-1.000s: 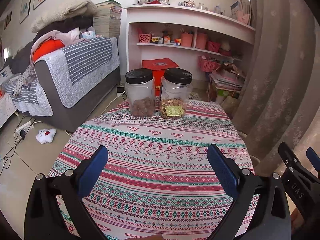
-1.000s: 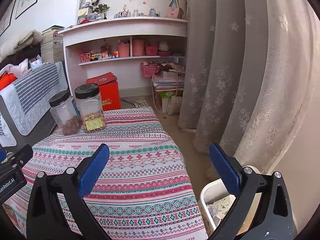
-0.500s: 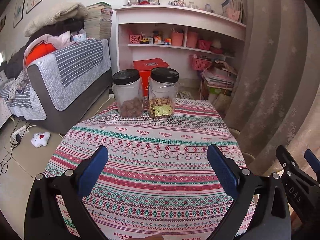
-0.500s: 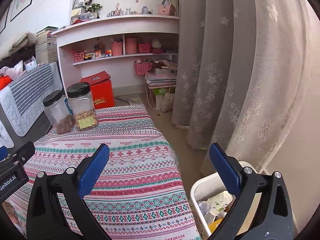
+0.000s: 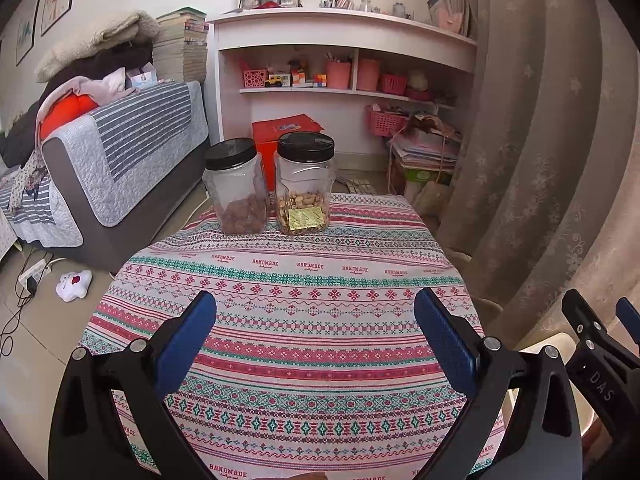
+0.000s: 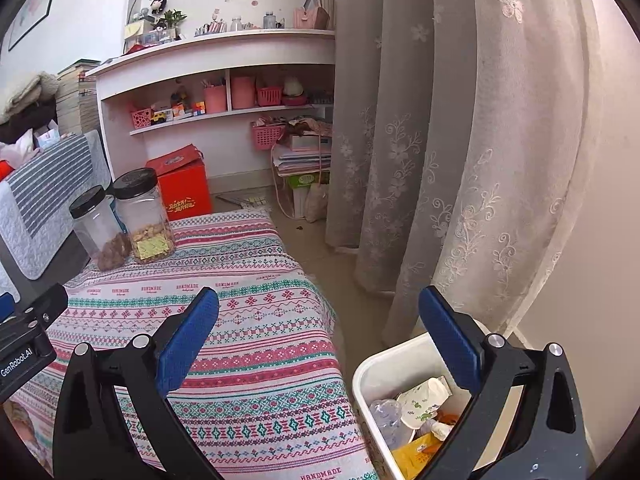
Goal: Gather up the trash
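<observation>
Both the left tongs [image 5: 314, 322] and right tongs [image 6: 318, 318] hang spread apart and empty above the cloth-covered surface [image 5: 320, 320], seemingly because the trash [image 6: 416, 412] already sits in the white bin [image 6: 370, 368] beside it, leaving only two jars [image 5: 272, 184].

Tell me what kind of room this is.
Probably a lived-in bedroom or living room at home: a quilt-covered sofa or bed, white shelves of toys and pink baskets, and lace curtains beside a cloth-covered table.
</observation>
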Demonstrator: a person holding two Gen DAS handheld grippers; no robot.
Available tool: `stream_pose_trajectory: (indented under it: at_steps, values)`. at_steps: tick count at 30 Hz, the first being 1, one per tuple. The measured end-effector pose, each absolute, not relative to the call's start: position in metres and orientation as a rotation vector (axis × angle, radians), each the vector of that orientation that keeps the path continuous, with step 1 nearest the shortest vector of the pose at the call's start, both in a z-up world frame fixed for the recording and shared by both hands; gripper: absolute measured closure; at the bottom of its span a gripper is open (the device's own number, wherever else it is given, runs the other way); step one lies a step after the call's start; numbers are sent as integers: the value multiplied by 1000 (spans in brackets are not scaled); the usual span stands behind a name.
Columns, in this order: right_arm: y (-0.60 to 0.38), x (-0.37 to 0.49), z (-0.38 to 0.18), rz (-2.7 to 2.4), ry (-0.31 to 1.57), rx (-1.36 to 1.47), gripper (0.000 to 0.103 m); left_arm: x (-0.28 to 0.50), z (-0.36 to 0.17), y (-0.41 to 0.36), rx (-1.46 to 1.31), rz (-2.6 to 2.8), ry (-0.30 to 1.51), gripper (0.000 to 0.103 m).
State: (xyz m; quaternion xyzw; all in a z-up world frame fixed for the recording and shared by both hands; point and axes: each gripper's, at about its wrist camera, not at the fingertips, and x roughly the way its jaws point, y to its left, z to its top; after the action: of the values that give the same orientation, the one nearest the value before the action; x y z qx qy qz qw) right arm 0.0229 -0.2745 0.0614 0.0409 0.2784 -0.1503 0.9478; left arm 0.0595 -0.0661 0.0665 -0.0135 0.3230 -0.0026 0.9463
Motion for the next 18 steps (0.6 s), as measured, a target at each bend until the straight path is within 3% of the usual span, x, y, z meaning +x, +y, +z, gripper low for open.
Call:
stream_pose_trajectory:
  at_steps: [9,18]
  values:
    - [-282,22,58,-307,580,91,7,59,65,-71,-23,-50,645,7]
    - [-282,22,58,-303,579,91,7,57,65,-76,-25,-107,627,15]
